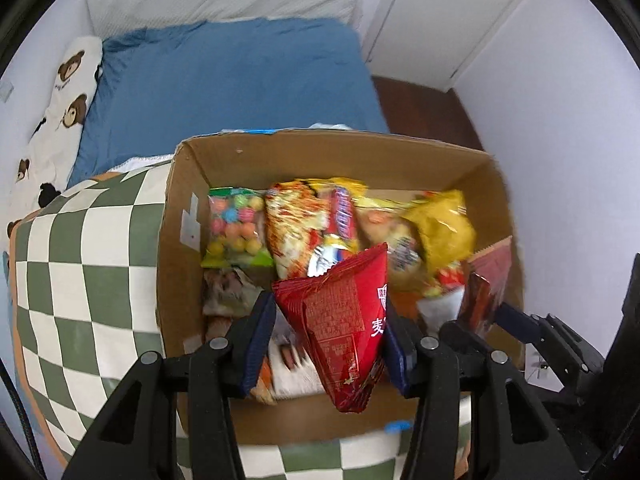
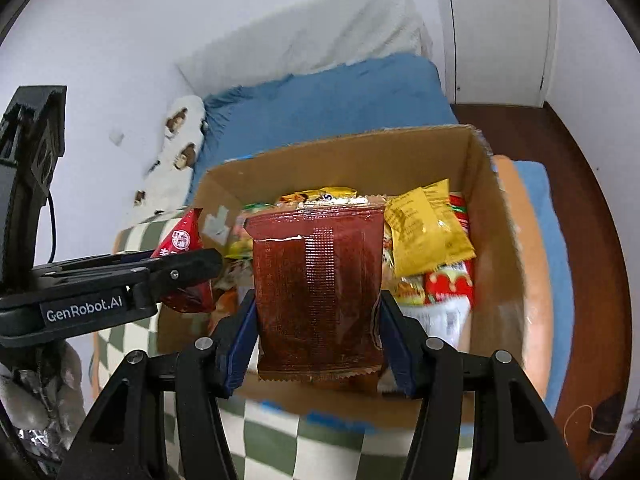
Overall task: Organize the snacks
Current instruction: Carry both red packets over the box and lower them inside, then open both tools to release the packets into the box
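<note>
In the left wrist view, a bright red crinkled foil snack packet (image 1: 340, 320) with white print is clamped between the blue-padded fingers of the left gripper (image 1: 330, 320); the jaws are closed nearly as far as they go, pressing on the packet's two sides. The packet is held at the lower centre of the frame, above the open brown cardboard box (image 1: 320, 152). The box is seen filling the middle of the frame, resting on a green-and-white checked cloth (image 1: 88, 248). Inside it, a clear bag of coloured round candies (image 1: 234, 228) lies at the left, an orange-and-yellow printed snack bag (image 1: 296, 220) at the centre, and a yellow plastic packet (image 1: 444, 224) at the right. A blue bedsheet (image 1: 232, 80) is seen in the upper part of the frame, with a white bear-print pillow (image 1: 68, 96) at the upper left.

In the right wrist view, a flat dark reddish-brown sealed sachet (image 2: 316, 288) is gripped upright at the centre of the frame by the right gripper (image 2: 318, 316), whose jaws are partly closed, the pads pressing on the sachet's left and right edges. It is held over the box's near wall. The left gripper with its red packet is visible at the left of this frame.
</note>
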Demonstrator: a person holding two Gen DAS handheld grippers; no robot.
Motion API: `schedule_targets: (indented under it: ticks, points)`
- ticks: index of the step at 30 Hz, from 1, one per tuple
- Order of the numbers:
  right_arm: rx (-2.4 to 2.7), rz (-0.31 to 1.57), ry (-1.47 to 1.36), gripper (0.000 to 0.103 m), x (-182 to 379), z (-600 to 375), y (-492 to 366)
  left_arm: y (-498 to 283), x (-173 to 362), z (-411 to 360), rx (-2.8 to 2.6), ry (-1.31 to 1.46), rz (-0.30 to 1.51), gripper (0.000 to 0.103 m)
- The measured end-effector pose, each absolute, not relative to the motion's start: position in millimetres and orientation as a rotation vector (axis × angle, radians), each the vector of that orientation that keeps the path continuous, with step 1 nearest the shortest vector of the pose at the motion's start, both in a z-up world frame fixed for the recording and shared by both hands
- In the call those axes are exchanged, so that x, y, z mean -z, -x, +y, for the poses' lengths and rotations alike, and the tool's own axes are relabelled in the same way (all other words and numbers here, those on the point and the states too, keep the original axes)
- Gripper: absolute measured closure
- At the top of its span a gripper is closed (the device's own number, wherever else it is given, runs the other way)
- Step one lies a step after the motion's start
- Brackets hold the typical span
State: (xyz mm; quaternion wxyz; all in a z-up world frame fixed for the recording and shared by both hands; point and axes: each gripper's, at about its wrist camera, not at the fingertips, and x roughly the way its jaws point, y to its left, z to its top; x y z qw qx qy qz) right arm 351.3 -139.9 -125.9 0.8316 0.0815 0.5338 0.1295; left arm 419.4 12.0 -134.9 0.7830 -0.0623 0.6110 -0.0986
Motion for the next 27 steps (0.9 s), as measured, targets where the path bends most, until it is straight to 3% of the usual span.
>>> schedule_targets:
  ticks: [9,10,11,13,15,27]
  points:
    - [-0.260,1.268,-0.172,0.042,187.1,-124.5,-416.9,-453.5,196.4,24.5,0.179,0.144,1.459,0.052]
    - [-0.261,1.296,-0.178,0.035,194.9,-124.0,-421.9,-453.6,200.8,25.8,0.163,0.134,1.463,0.043]
    - [-0.251,1.325,-0.181,0.023,202.3,-124.1,-427.3,-453.0,204.1,28.2,0.143,0.129,1.465,0.037]
    - [-0.223,1.347,-0.157,0.013,209.2,-125.5,-427.4,-452.1,209.6,33.2,0.141,0.145,1.464,0.013]
    - [-0.194,1.352,-0.143,0.008,214.4,-129.7,-427.1,-448.6,212.8,37.5,0.131,0.153,1.461,0.009]
    - [-0.091,1.331,-0.070,0.008,206.5,-150.7,-408.6,-420.3,203.9,35.0,0.083,0.109,1.386,0.008]
